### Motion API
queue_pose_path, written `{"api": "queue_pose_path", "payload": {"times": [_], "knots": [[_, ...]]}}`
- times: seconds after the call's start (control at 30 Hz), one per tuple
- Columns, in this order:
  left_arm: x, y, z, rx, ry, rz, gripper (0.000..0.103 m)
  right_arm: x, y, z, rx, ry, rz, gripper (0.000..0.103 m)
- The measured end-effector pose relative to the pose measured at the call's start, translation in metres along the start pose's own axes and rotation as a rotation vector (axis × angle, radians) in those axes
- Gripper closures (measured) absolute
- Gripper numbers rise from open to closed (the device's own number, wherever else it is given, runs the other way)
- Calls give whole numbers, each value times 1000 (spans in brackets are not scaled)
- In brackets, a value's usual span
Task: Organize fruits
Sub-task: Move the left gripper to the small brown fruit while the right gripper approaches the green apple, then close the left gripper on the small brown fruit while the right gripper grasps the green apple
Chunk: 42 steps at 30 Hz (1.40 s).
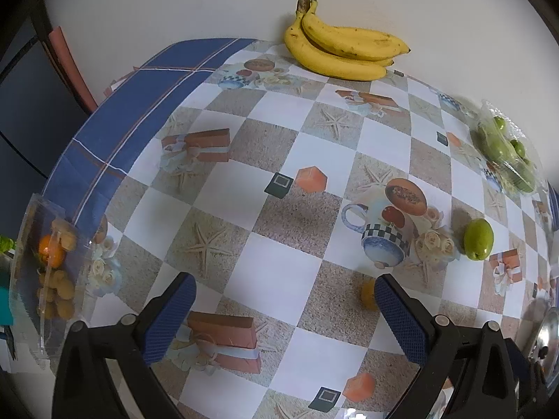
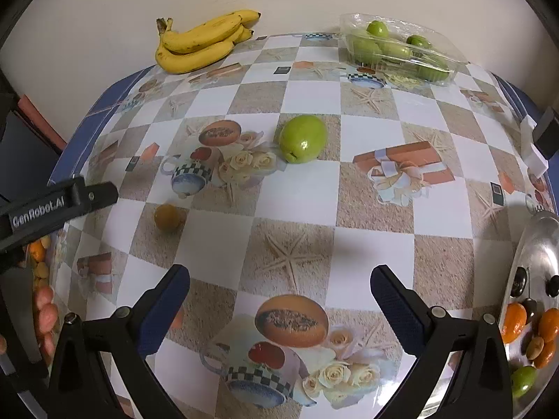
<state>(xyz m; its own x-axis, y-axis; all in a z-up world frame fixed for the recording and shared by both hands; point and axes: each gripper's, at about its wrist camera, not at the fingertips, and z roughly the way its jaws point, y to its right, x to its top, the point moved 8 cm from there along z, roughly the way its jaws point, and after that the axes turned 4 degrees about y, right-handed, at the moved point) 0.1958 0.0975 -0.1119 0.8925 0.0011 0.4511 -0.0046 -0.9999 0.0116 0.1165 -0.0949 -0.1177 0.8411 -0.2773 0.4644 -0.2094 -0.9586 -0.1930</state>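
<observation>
A pale wall stood behind the table [image 2: 307, 195], which wore a checked cloth printed with cups, starfish and gift boxes. We held both claws low over the near edge: the left claw [image 1: 284, 309] was spread wide with nothing between its blue pads, and the right claw [image 2: 279, 300] was spread just as wide and equally empty. A bunch of bananas [image 2: 201, 43] lay against the wall at the far side, and to its right sat a clear plastic tray [image 2: 398, 49] holding several green fruits, which we judged to be the sorted home for that kind. One loose green fruit [image 2: 303, 138] lay alone near the middle of the table, well apart from that tray, and a small yellow-brown fruit [image 2: 167, 217] lay by itself nearer the left claw, just beyond its right pad in the left wrist view. A clear box [image 1: 45, 262] at the left edge held orange and tan fruits, and a metal bowl [image 2: 534, 244] at the right edge held a mix of orange, brown and green ones. We judged the two strays as still waiting to be sorted, and the wide claws as readied for picking them up.
</observation>
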Motion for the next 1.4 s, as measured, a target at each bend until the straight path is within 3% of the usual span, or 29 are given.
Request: {"api": "queue_pose_path", "payload": {"times": [0.37, 0.67, 0.8, 0.97, 1.13, 1.4], "knots": [[-2, 22, 9, -68, -42, 18, 0, 31, 11, 3, 41, 41, 82, 0], [-7, 33, 20, -134, -88, -40, 0, 58, 28, 10, 49, 76, 133, 0], [-11, 36, 24, -149, -104, -61, 7, 69, 30, 18, 58, 88, 144, 1], [-14, 49, 28, -169, -127, -36, 18, 79, 23, 29, 74, 98, 128, 26], [-17, 59, 31, -185, -148, -21, 30, 81, 22, 43, 66, 82, 119, 42], [-22, 62, 39, -196, -170, -35, 48, 85, 21, 53, 53, 85, 106, 53]]}}
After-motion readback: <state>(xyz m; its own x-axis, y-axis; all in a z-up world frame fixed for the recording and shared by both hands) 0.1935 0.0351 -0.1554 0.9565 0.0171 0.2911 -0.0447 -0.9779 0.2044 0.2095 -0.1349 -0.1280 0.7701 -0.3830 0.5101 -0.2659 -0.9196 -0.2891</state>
